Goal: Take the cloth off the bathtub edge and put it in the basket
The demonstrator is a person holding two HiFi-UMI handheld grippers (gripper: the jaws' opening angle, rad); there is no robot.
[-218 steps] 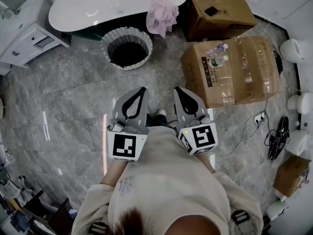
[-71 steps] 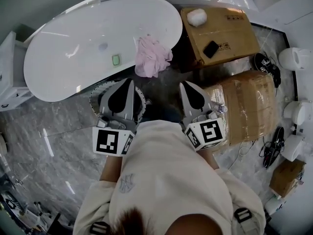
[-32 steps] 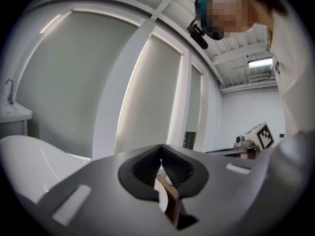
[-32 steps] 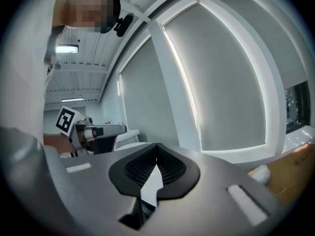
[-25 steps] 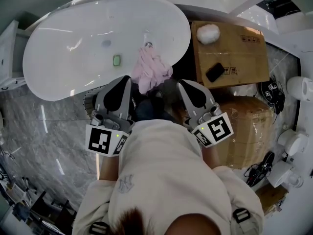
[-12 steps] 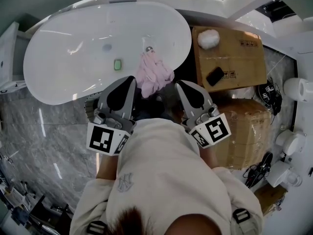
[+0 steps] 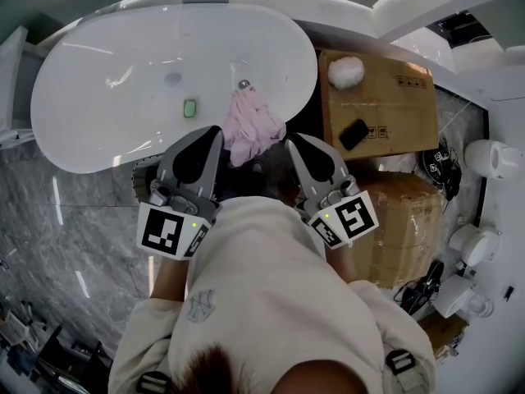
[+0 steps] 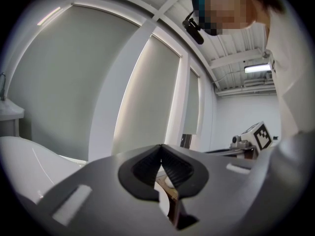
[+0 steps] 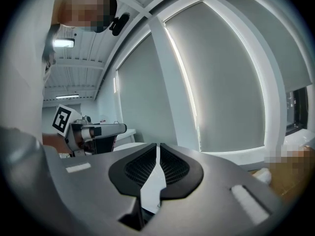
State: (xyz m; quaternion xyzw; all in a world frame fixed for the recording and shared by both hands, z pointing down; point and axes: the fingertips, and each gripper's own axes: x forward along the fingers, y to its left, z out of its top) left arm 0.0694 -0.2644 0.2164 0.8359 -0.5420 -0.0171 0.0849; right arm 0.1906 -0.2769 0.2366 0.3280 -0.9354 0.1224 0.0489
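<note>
A pink cloth (image 7: 253, 128) hangs crumpled over the near rim of the white bathtub (image 7: 123, 64), just below a chrome fitting (image 7: 243, 84). My left gripper (image 7: 215, 131) is held level just left of the cloth, jaws shut and empty. To the cloth's right, my right gripper (image 7: 289, 141) is also shut with nothing in it. Neither touches the cloth. The basket (image 7: 141, 177) is mostly hidden under the left gripper; only a bit of its rim shows. In the left gripper view the jaws (image 8: 161, 149) meet at the tips. The right gripper view shows its jaws (image 9: 157, 146) together.
A green object (image 7: 190, 107) lies in the tub. Right of the tub stands a cardboard box (image 7: 385, 105) bearing a white ball (image 7: 346, 72) and a black device (image 7: 353, 134). A taped box (image 7: 410, 220) sits nearer, with white fixtures (image 7: 492, 158) and cables (image 7: 435, 179) at far right.
The person has walked from the open floor up to the tub. Both grippers now flank the pink cloth, and the basket has slipped under the left gripper.
</note>
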